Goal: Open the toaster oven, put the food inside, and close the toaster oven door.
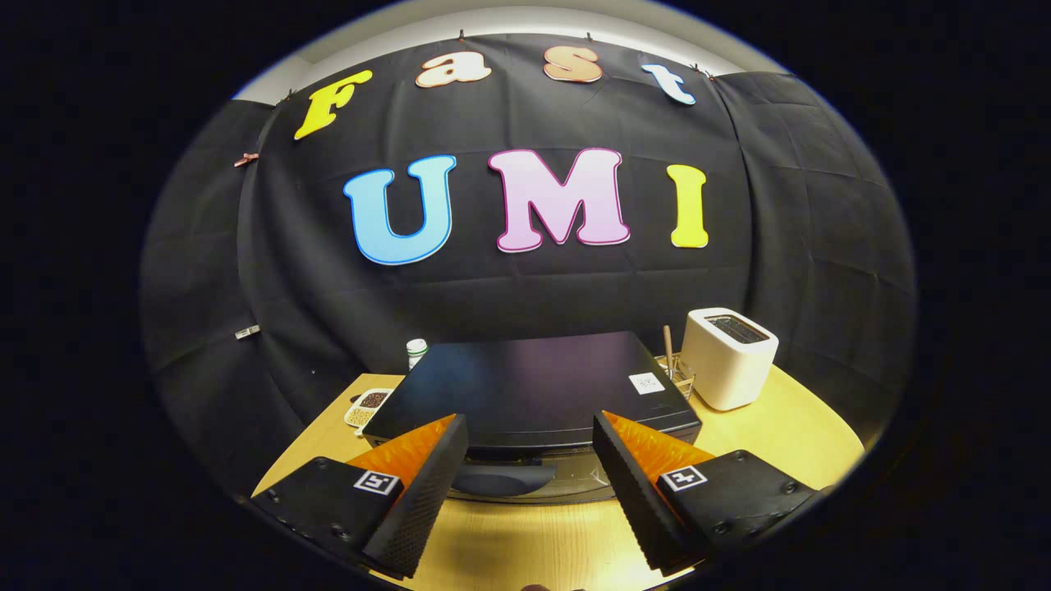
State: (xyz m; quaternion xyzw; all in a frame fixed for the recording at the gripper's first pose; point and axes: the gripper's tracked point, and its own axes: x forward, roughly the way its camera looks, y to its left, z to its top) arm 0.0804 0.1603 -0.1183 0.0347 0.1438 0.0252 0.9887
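Black and flat-topped, the toaster oven [530,386] sits on the wooden table [788,427], straight ahead of the gripper [530,460] and seen from above and in front, so that its broad dark top takes up most of what shows of it. A small white square sticker [646,382] lies on that top near its right front corner. Below the front edge of the top, between the two fingers, a dark curved handle [501,478] runs across the upper part of the oven's front, with a strip of glassy door beneath it; the door looks closed against the body. The fingers are spread wide apart, one on each side of the handle, with nothing between them and neither one touching the oven. To the left of the oven, just beside its side, a small divided dish [367,408] with dark and pale contents rests on the table, and behind that stands a small white bottle [416,351] with a green band. To the right, a clear holder with a wooden stick [668,353] upright in it stands close to the oven's back corner, and just beyond it is a white slot toaster [729,357]. Black cloth hangs behind everything.
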